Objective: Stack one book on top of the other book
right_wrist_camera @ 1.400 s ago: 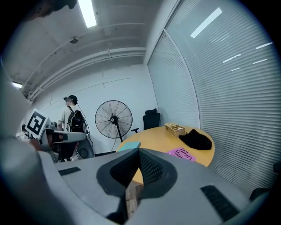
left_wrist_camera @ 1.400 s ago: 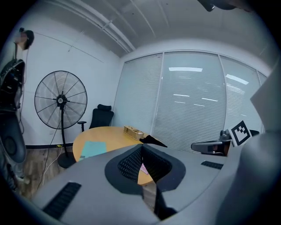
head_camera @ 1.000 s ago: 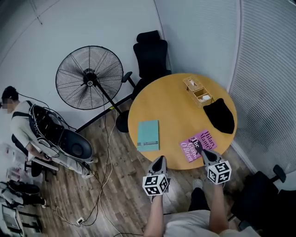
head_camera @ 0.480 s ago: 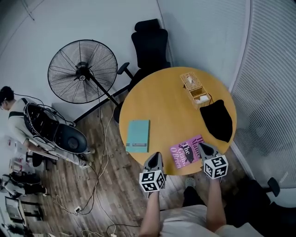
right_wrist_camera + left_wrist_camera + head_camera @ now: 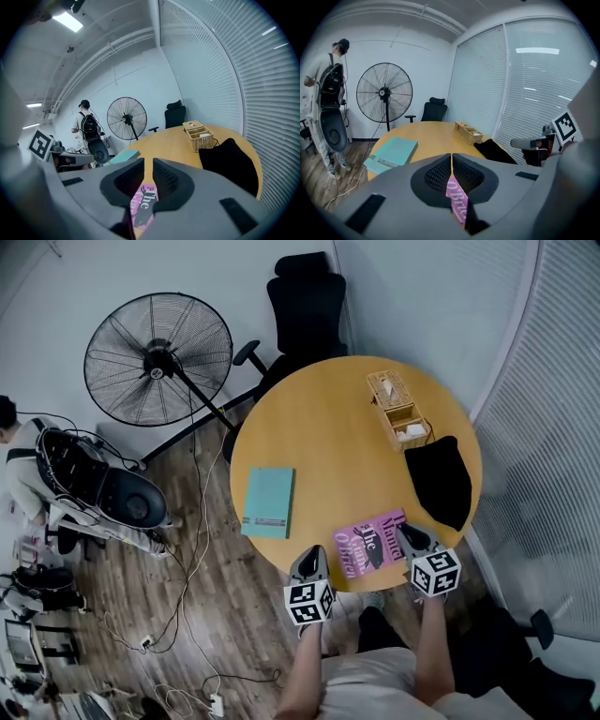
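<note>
A round wooden counter [image 5: 328,418] is seen from above, with a pedestal fan [image 5: 157,357] and a black office chair [image 5: 307,310] standing on the floor beyond it. A black cloth item [image 5: 441,479] lies on the counter's right side.

Two books are laid flat on the counter, well apart, and neither is stacked on the other. The teal book [image 5: 268,502] is placed at the left edge. It is plain-covered, with a darker strip near its near end, and the print there is too small to be read. The pink book [image 5: 367,540] is set at an angle at the near edge, between the two grippers. Its cover is magenta with white lettering and a dark figure. "The" and "O'Brien" can be read, while the remaining lines are not clear.

A wicker basket [image 5: 398,411] with two compartments is placed at the far right, just beyond the black cloth. White items that cannot be identified are held in the nearer compartment, and the farther one is covered on top.

The left gripper [image 5: 312,556] is held at the pink book's near-left corner with its jaws clenched together on nothing. The right gripper [image 5: 405,532] is held over the book's right end. Its jaws are opening, a narrow gap is shown, and nothing is between them.
</note>
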